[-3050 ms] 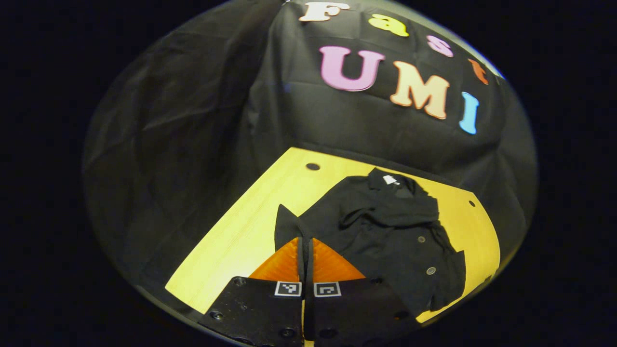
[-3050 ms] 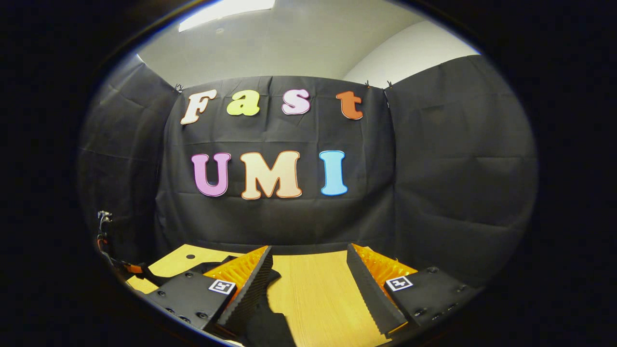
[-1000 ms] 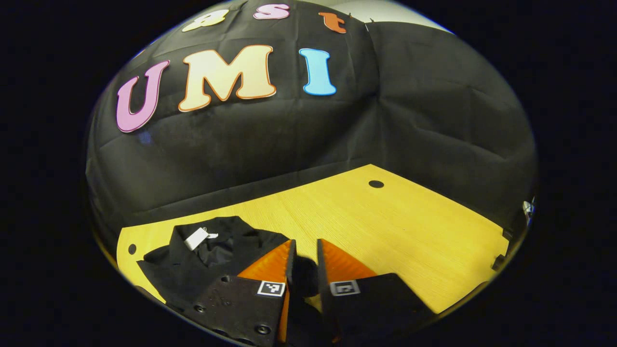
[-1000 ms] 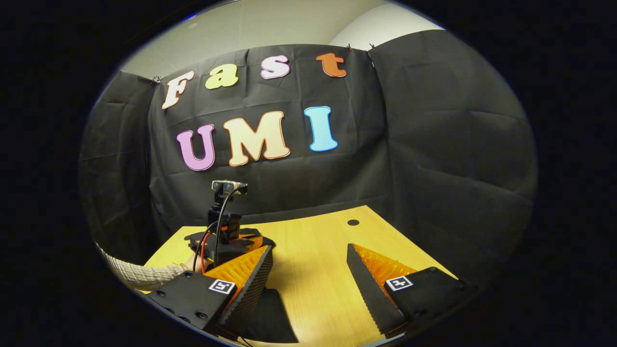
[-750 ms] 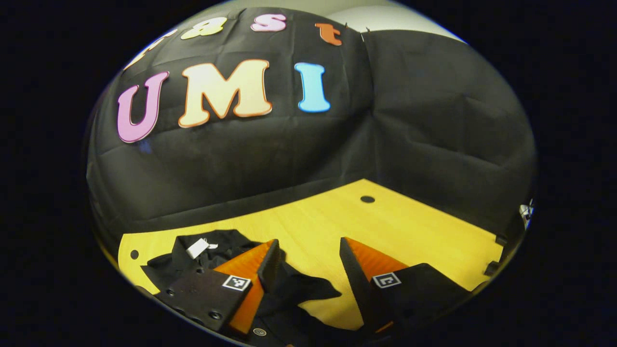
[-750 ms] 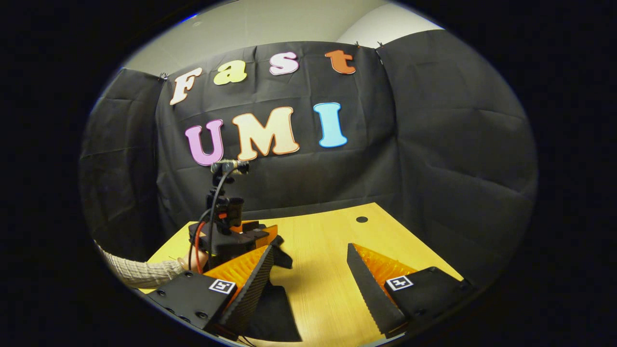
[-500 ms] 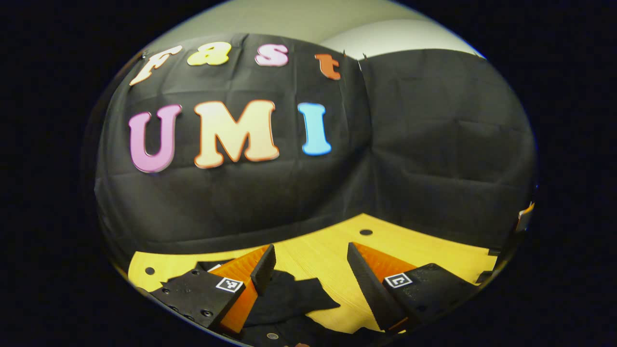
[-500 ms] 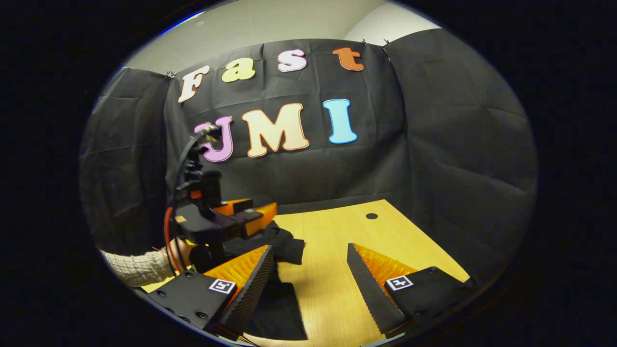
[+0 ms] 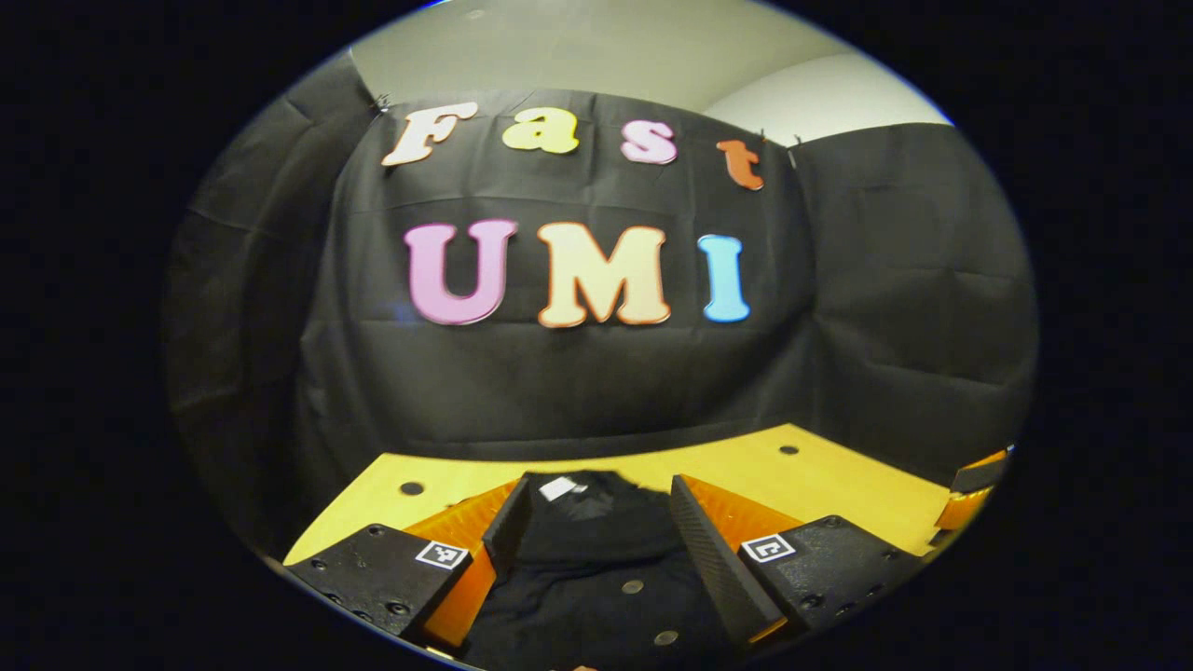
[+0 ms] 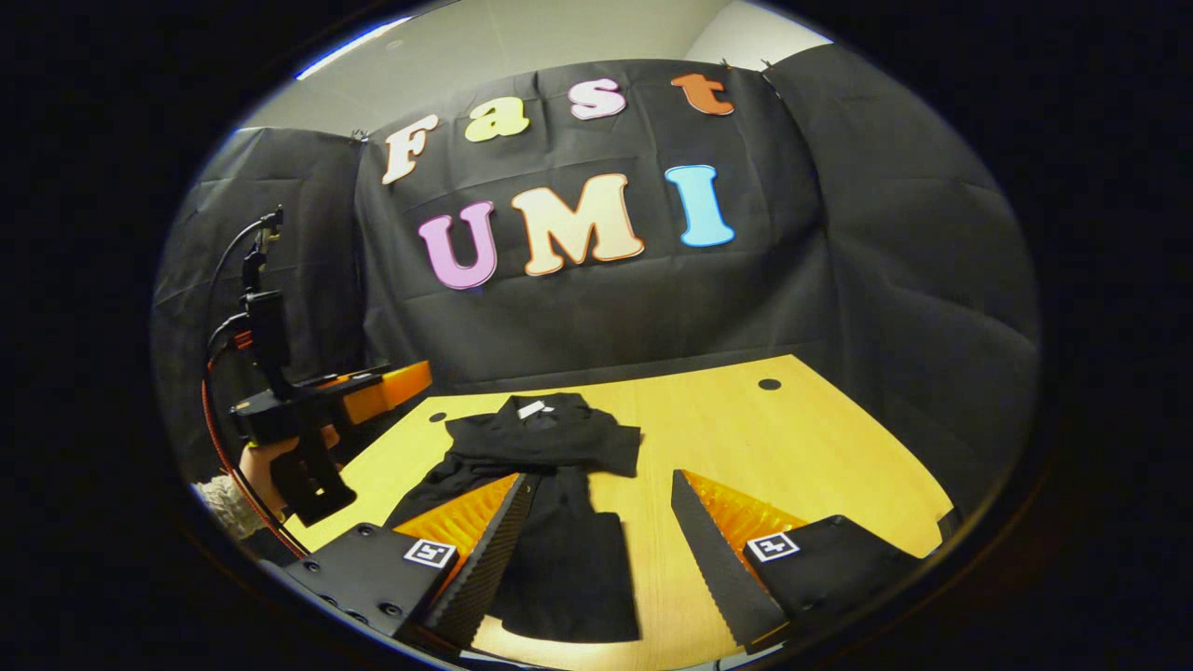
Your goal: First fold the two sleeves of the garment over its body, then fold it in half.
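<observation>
Black cloth walls close the booth on three sides, with a pale ceiling above them.

Bench (image 10: 746, 438): light wood top, with small dark round holes near its far edge, one toward each far corner.

Garment (image 10: 550, 475): black, buttoned, lying flat on the bench with its collar and a white neck label (image 10: 529, 408) toward the far edge. A dark sleeve (image 10: 569, 449) lies folded across the chest, its end pointing toward the right edge. The lower body runs toward the near edge. In the left gripper view the garment (image 9: 596, 559) lies between and below the fingers, two buttons showing on its front.

Left gripper (image 9: 591, 513): jaws spread wide, nothing between them, held above the garment's chest and apart from the cloth. In the right gripper view the left gripper (image 10: 322, 410) sits off the bench's left edge, raised above the surface, with cables rising from its top and a hand (image 10: 270, 461) in a knitted cuff gripping its handle.

Right gripper (image 10: 601, 517): jaws spread wide, holding nothing, above the near part of the bench. Its left finger (image 10: 489, 550) overlaps the garment's lower body in view; whether it touches the cloth cannot be told. Its right finger hangs over bare wood.
</observation>
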The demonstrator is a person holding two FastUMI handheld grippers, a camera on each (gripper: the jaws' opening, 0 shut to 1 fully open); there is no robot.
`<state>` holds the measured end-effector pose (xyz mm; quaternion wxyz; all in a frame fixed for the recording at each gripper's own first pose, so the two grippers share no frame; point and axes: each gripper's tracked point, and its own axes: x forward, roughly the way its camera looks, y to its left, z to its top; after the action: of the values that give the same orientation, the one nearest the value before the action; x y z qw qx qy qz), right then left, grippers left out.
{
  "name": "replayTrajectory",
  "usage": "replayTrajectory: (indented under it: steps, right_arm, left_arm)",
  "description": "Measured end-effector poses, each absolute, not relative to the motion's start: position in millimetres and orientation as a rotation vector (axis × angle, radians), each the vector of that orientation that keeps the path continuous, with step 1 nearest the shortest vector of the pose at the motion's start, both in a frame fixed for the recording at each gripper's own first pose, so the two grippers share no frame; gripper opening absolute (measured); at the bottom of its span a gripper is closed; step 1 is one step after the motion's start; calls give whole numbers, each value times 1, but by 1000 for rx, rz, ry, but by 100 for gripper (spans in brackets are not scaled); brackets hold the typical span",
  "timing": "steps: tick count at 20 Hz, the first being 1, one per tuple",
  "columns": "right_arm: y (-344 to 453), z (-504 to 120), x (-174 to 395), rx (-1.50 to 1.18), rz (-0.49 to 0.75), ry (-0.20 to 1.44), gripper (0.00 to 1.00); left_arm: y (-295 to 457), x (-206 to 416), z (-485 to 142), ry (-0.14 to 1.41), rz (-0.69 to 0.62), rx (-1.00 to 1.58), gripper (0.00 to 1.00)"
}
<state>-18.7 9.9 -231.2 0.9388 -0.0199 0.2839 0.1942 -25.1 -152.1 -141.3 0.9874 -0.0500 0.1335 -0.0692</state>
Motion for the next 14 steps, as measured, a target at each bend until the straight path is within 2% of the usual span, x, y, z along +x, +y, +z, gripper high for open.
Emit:
replayTrajectory:
  steps: [4, 5, 8, 14]
  right_arm:
    - [15, -270, -41, -85, 437, 635, 93]
    - [13, -280, -46, -101, 434, 648, 97]
    - [8, -308, -65, -130, 439, 687, 97]
    - [5, -365, -92, -156, 455, 784, 97]
  left_arm:
    - [-103, -91, -185, 389, -46, -83, 91]
    - [-93, -106, -194, 406, -28, -74, 91]
    - [-71, -151, -223, 468, 12, -30, 90]
    - [-70, -217, -279, 606, 59, -94, 91]
